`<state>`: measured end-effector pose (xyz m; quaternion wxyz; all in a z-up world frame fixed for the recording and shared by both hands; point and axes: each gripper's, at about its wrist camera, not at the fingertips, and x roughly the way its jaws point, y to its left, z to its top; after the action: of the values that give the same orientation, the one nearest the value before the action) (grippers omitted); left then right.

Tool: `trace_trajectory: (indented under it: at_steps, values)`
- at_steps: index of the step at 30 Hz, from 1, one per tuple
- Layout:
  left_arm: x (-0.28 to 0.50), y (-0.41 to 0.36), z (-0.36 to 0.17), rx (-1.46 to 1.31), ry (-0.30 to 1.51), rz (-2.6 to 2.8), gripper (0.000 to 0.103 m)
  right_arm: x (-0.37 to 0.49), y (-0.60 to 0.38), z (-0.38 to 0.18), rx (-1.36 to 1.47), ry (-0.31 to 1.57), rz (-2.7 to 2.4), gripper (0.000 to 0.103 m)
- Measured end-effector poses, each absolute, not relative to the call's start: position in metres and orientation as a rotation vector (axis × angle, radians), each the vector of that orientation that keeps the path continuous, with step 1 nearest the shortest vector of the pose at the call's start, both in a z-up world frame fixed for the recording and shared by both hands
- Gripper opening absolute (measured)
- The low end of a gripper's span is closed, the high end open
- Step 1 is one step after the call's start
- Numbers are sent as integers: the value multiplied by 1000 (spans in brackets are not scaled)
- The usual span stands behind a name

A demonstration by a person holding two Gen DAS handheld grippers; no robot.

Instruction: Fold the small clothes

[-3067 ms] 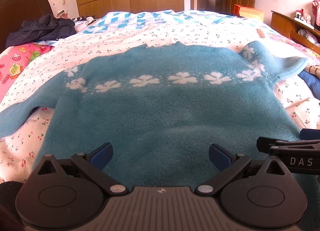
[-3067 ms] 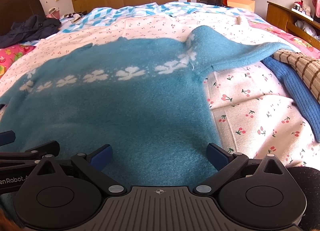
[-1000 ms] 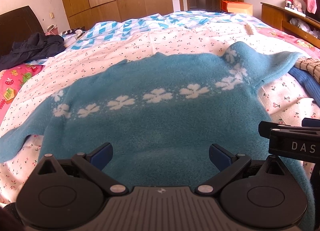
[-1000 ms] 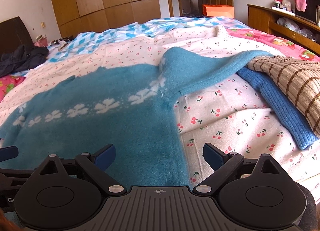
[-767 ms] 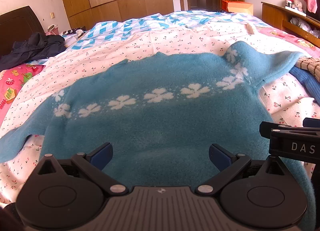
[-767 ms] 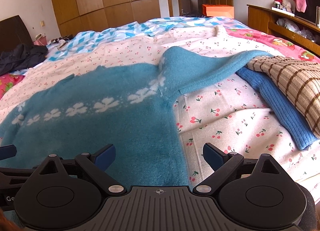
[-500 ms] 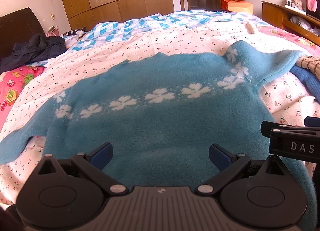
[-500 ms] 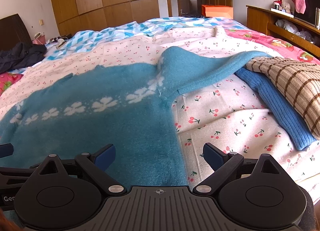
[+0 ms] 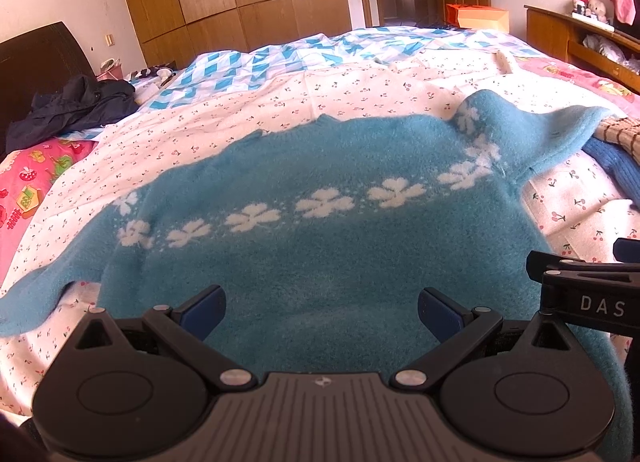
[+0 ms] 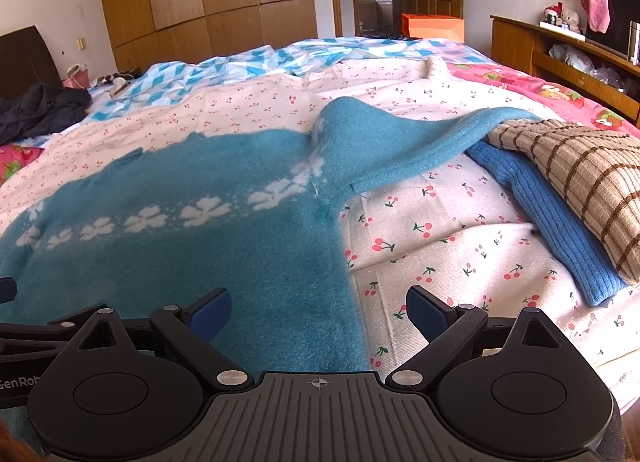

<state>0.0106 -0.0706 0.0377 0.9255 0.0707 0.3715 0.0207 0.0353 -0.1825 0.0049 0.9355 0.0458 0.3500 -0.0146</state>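
A light blue fuzzy sweater (image 9: 320, 262) with a row of white flowers lies spread flat on the bed, both sleeves out to the sides. It also shows in the right wrist view (image 10: 200, 246). My left gripper (image 9: 320, 312) is open and empty over the sweater's lower hem. My right gripper (image 10: 319, 312) is open and empty over the sweater's right hem edge. The right sleeve (image 10: 420, 137) drapes toward other clothes. The right gripper's side (image 9: 580, 298) shows at the right of the left wrist view.
A beige checked garment (image 10: 568, 169) and a darker blue knit (image 10: 540, 217) lie at the right of the bed. A dark jacket (image 9: 76, 105) lies at the far left. The cherry-print sheet (image 10: 440, 254) covers the bed. A wooden shelf (image 10: 560, 61) stands at the right.
Both grippers drifted slightly to the right and back over the last seconds. The sweater has not moved and both jaws stay open.
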Motion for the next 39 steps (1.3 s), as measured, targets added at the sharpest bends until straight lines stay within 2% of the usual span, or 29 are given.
trace_trajectory:
  at_steps: [31, 39]
  values:
    - [6, -82, 46, 173, 730, 29, 103, 32, -185, 12, 79, 690, -34, 95]
    - [23, -94, 70, 190, 661, -7, 103, 55, -239, 55, 140, 528, -53, 94]
